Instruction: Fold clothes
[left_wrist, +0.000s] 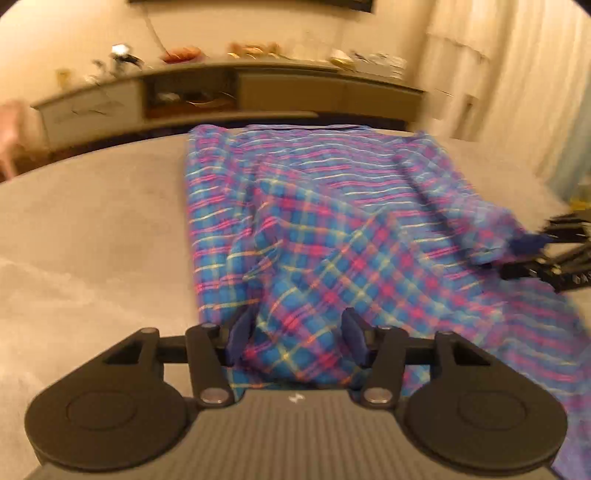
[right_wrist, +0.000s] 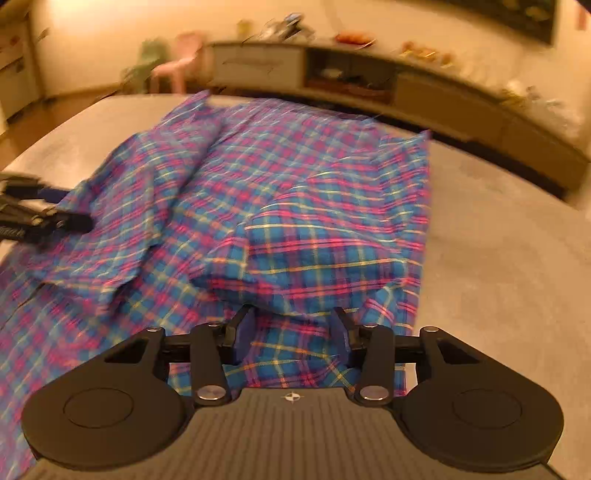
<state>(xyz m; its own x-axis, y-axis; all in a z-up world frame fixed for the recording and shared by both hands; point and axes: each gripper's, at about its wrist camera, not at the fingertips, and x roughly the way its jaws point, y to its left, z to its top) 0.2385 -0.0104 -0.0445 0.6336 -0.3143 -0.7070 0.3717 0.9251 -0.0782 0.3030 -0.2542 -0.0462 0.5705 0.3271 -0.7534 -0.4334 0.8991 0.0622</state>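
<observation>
A blue, pink and yellow plaid garment (left_wrist: 332, 206) lies spread over the grey surface (left_wrist: 92, 221), reaching from its near edge to its far edge, rumpled into ridges and partly folded over itself. In the left wrist view, the left hand-held gripper (left_wrist: 295, 338) has its blue-padded fingers (left_wrist: 240, 332) apart, with a raised fold of the cloth bunched between them. At that view's right side, the right hand-held gripper (left_wrist: 532, 247) touches a lifted corner of the garment. In the right wrist view its fingers (right_wrist: 340, 330) also stand apart, a thick fold of plaid (right_wrist: 317, 258) rising between and over them. A long low cabinet (left_wrist: 229, 92) with cluttered items runs behind the surface, and a pink chair (right_wrist: 177, 62) stands beyond its far corner.
</observation>
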